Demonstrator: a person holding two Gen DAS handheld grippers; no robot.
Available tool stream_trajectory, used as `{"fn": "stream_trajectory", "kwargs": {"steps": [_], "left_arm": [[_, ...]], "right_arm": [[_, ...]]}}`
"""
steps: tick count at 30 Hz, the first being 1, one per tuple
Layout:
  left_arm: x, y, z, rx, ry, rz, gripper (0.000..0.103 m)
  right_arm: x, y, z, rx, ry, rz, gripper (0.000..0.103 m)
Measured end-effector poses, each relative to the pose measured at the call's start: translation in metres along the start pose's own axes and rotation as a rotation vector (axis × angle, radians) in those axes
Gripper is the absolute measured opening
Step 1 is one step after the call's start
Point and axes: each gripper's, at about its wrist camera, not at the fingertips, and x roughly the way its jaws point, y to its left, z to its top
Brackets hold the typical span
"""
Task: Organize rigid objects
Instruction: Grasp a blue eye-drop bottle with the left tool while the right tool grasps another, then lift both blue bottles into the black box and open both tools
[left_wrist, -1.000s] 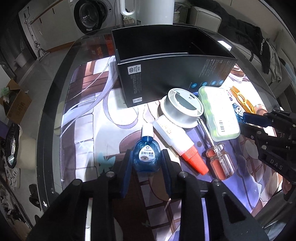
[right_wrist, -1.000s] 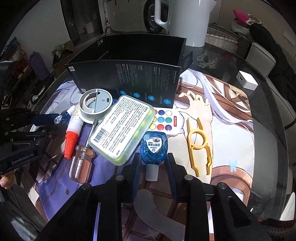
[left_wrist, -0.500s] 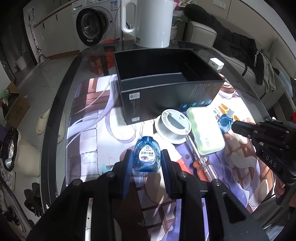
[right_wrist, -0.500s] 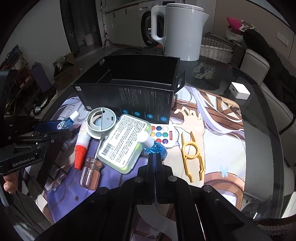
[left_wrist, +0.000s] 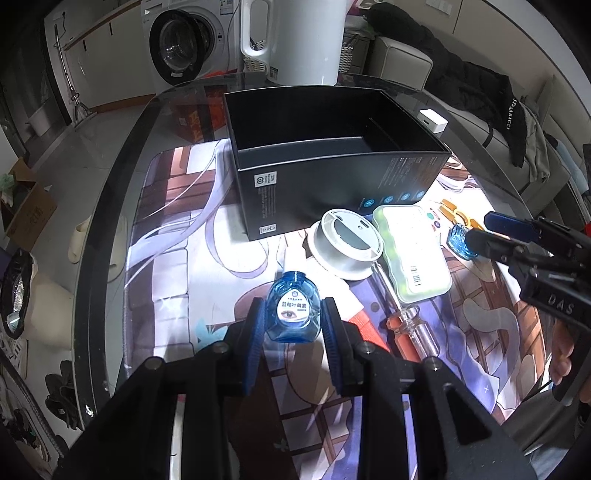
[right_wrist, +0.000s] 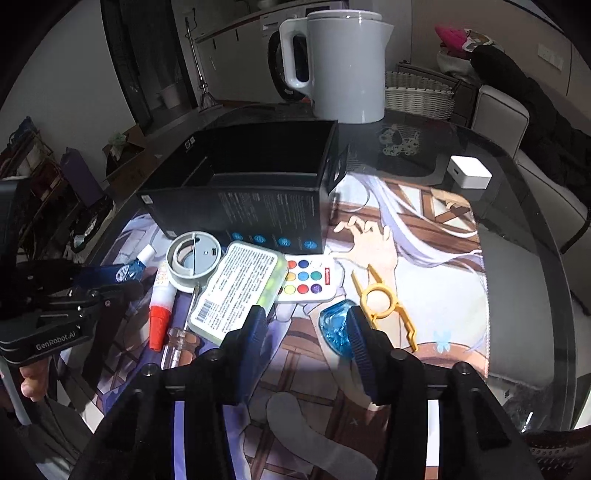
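Blue eye-drop bottle pinched in left tongs, right tongs spread, second bottle against one finger

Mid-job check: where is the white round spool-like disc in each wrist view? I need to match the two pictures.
Left wrist: the white round disc sits right of centre, just in front of the black box, left of the pale green case.
Right wrist: the disc lies left of centre, again in front of the box, left of the case.
Shared landmark: the black box.
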Motion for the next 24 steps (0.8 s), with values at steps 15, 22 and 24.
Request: {"fn": "stream_trajectory", "kwargs": {"steps": [15,22,24], "left_arm": [[0.002,-0.002,0.000,0.007,0.011,-0.002,0.028],[0.001,-0.001,0.000,0.003,0.007,0.004,0.028],[-0.002,-0.001,0.000,0.002,-0.006,0.000,0.028]], "right_arm": [[0.033,0.000,-0.008,-0.010,0.132,0.031,0.034],[0.039,0.011,-0.003,-0.072,0.101,-0.021,0.031],[0.038,0.010,-0.004,-0.058,0.105,-0.001,0.030]]}}
